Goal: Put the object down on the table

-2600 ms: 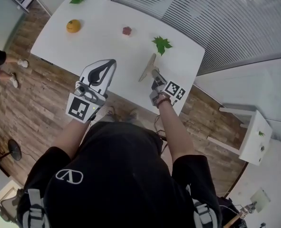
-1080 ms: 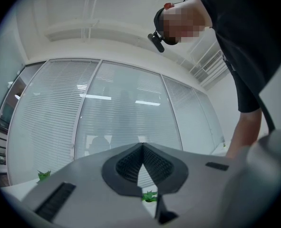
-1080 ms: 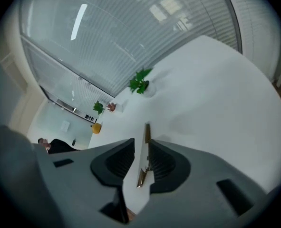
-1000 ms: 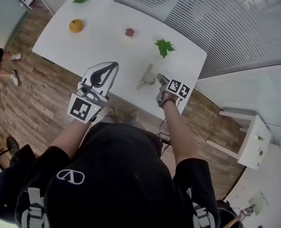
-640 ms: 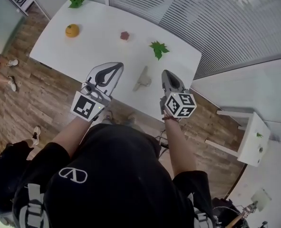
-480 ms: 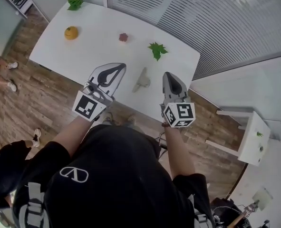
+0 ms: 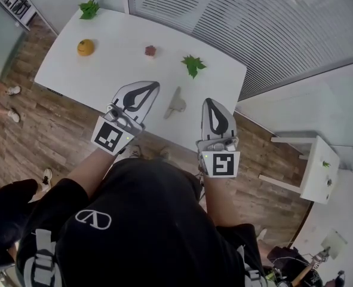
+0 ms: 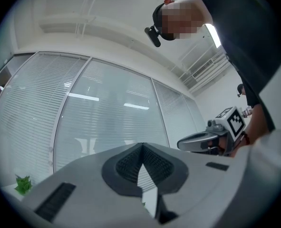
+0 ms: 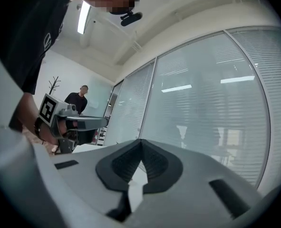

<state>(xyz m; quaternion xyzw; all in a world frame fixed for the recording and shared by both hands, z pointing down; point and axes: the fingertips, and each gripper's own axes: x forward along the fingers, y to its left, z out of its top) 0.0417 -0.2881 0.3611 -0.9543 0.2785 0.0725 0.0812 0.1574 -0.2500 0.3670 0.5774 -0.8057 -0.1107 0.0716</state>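
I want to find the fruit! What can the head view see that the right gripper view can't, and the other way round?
Only the head view: the orange, green leaves, a small red thing and the grey object lying down. Only the right gripper view: a person in black far off and a ceiling light. Both: the left gripper, the right gripper, each shut and empty, and the slatted glass wall.

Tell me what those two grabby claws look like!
The left gripper and right gripper are pale grey pointed shells with dark teardrop-shaped linings. Each carries a white cube printed with black square markers. The person wears a black short-sleeved top with a white logo.
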